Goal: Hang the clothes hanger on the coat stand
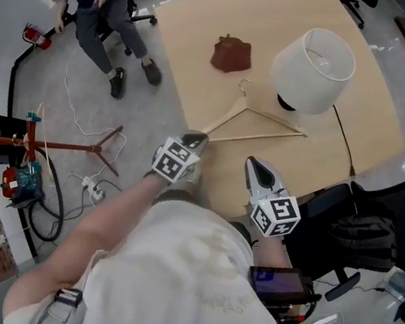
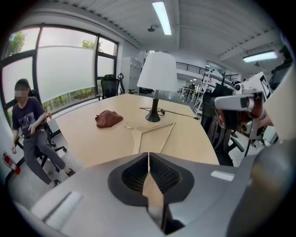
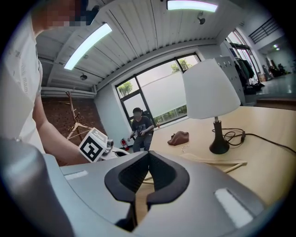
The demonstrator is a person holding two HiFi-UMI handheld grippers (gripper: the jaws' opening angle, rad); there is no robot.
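Just ahead, clothes hanger [image 1: 224, 121] flat, hook toward brown cloth [image 1: 231, 54], bar crosswise

Plain white short-sleeved T-shirt [image 1: 183, 270] filling the lower middle of the head view. Smooth grey shells on left gripper [image 1: 198, 140] and right gripper [image 1: 253, 164], black ribbed pads [image 2: 134, 173], black-and-white marker cube [image 1: 276, 215] on each.

Bright even light from ceiling strips [image 2: 162, 17] and windows [image 2: 64, 69]; gripper views fisheye-bent, dark-cornered.
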